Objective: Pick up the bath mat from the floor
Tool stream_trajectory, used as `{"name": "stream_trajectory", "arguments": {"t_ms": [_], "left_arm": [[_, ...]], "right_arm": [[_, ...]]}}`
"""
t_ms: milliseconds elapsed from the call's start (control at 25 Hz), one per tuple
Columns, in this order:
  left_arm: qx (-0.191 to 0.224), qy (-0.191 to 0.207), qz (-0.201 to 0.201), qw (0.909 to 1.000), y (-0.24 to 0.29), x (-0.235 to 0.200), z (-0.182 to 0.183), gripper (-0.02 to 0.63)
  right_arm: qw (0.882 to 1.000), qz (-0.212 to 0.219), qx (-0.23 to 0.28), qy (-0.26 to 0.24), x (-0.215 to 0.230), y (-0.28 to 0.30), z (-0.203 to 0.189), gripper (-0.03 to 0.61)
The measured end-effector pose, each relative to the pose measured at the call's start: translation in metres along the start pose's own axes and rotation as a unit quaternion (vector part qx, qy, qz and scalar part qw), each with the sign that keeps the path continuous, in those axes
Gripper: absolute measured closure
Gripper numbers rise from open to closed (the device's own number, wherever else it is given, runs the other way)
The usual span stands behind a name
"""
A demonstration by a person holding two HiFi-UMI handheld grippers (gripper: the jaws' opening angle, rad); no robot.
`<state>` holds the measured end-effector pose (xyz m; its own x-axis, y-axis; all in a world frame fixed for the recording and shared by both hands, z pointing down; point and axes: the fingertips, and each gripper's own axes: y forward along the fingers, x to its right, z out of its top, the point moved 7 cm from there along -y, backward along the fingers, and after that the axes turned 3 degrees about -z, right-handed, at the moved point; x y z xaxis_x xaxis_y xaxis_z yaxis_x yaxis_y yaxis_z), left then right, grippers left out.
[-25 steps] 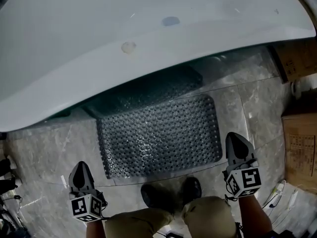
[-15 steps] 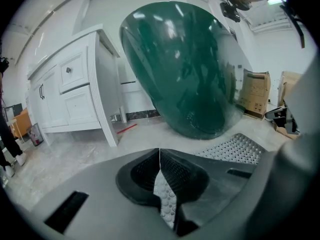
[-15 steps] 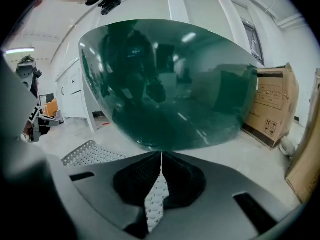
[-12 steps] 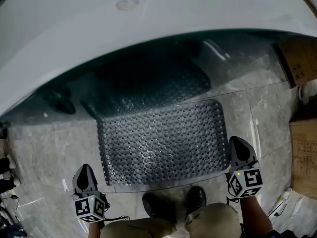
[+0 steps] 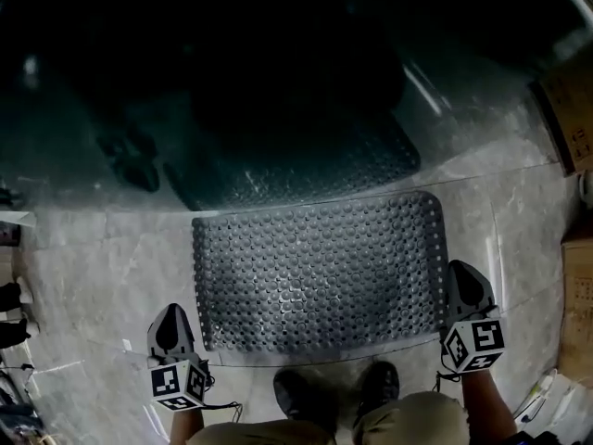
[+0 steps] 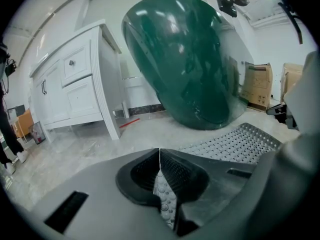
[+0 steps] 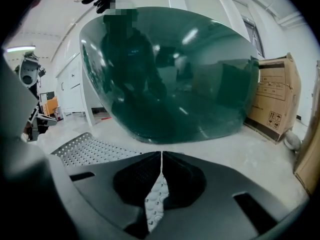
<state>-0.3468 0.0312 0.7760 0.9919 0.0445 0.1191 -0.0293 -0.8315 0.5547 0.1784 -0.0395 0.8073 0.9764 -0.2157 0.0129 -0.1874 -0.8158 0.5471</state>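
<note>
The grey perforated bath mat (image 5: 315, 272) lies flat on the marble floor in front of a dark green bathtub (image 5: 278, 91). My left gripper (image 5: 172, 315) hangs by the mat's near left corner, jaws shut with nothing held. My right gripper (image 5: 466, 274) hangs over the near right corner, also shut and empty. In the left gripper view the mat (image 6: 235, 141) spreads to the right beyond the closed left gripper (image 6: 160, 151), and its bumpy surface shows under the jaws. In the right gripper view the mat (image 7: 85, 149) lies to the left of the closed right gripper (image 7: 161, 155).
The person's dark shoes (image 5: 310, 397) stand at the mat's near edge between the grippers. A white cabinet (image 6: 75, 84) is to the left of the tub (image 6: 185, 59). Cardboard boxes (image 5: 570, 119) stand at the right, near the tub (image 7: 175, 74).
Both grippers have sunk toward the mat's near corners, still shut. The head view has dropped, so the tub's white rim is out of frame and the mat looks larger.
</note>
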Motion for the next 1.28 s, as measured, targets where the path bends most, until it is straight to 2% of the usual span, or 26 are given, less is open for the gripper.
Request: {"name": "stream_trajectory", "arguments": {"t_ms": [360, 600, 640, 720, 800, 920, 1280], "left_arm": [[-0.005, 0.006, -0.01, 0.9999, 0.025, -0.007, -0.031, 0.587], [-0.028, -0.004, -0.032, 0.9991, 0.036, 0.001, -0.04, 0.583], [-0.03, -0.006, -0.034, 0.999, 0.038, 0.002, -0.042, 0.571], [-0.036, -0.008, -0.035, 0.9987, 0.042, 0.003, -0.047, 0.413], [-0.047, -0.006, -0.035, 0.9983, 0.046, 0.004, -0.055, 0.385], [-0.062, 0.002, -0.036, 0.9974, 0.056, 0.003, -0.067, 0.376], [-0.111, -0.03, -0.024, 0.9931, 0.071, -0.016, -0.098, 0.376]], "right_arm": [[1.0, 0.001, 0.005, -0.014, -0.001, 0.019, -0.017, 0.56], [1.0, -0.007, -0.006, -0.003, -0.001, 0.017, -0.025, 0.56], [1.0, -0.007, -0.005, -0.002, -0.002, 0.017, -0.025, 0.558], [1.0, -0.005, -0.002, 0.001, -0.001, 0.018, -0.027, 0.558], [1.0, -0.002, -0.002, 0.005, 0.0, 0.018, -0.028, 0.558], [1.0, 0.0, -0.001, 0.007, 0.004, 0.017, -0.027, 0.558], [1.0, 0.0, 0.003, 0.003, 0.008, 0.016, -0.029, 0.558]]}}
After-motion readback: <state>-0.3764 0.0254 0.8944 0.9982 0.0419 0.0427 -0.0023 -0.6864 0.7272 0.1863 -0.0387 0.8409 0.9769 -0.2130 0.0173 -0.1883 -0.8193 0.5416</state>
